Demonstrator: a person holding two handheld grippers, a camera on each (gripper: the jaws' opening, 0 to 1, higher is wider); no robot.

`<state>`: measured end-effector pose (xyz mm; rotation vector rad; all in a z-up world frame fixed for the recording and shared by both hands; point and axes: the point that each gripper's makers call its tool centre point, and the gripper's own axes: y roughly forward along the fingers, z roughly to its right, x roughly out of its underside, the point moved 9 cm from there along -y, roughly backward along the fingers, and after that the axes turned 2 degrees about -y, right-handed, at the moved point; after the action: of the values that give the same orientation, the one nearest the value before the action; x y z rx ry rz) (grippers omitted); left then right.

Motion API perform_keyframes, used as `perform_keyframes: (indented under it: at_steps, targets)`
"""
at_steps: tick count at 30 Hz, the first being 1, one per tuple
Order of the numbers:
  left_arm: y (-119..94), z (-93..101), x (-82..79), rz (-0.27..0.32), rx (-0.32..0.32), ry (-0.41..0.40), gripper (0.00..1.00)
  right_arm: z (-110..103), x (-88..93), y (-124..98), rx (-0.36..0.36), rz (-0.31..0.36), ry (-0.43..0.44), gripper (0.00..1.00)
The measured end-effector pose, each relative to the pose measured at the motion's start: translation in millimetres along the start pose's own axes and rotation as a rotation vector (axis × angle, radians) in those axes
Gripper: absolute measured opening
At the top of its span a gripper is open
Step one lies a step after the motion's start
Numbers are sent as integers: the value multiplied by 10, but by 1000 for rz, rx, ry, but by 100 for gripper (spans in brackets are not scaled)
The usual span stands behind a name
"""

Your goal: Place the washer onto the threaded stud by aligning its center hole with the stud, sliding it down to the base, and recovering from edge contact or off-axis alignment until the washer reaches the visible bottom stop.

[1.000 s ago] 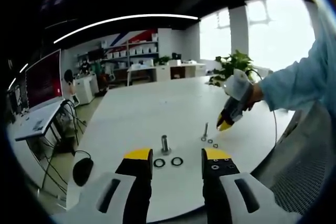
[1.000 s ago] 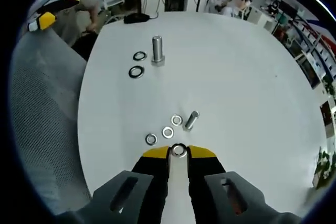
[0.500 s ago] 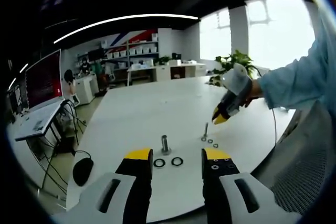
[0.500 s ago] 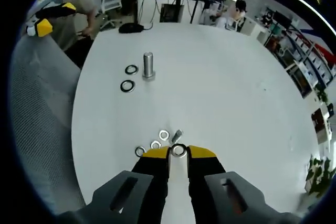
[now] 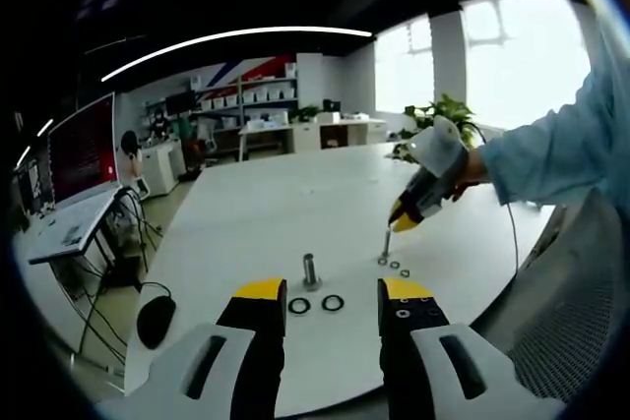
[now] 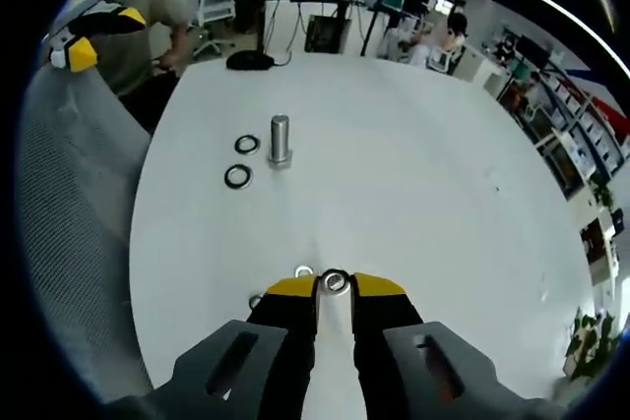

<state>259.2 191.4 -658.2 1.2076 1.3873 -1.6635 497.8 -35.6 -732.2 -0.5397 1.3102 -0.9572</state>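
While the right gripper [image 6: 335,283] pinches a washer [image 6: 336,282] at its tips, it hovers above the small bolt [image 5: 386,243], seemingly lining hole to thread. Nearer, the left gripper [image 5: 333,292] waits with jaws apart, clear of the big bolt [image 5: 310,270].

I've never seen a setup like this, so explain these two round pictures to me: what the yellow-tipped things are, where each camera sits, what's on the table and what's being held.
A person holds a two-jaw gripper in each hand, and a fisheye camera rides on each, looking along its jaws. In the left gripper view, the left gripper is open and holds nothing, low over the round white table. On the table stand a large stud with two dark rings beside it, and a thinner stud with small loose washers. In the right gripper view, the right gripper pinches a silver washer, above the thinner stud.
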Motion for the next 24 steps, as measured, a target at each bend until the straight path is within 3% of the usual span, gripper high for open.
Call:
perform_keyframes:
  at_steps: [9, 24]
  targets:
    - [0, -2, 3, -2, -1, 1, 34, 9, 20, 78, 7, -58, -42, 14]
    - [2, -5, 8, -3, -2, 0, 34, -5, 2, 158, -15, -63, -29, 14]
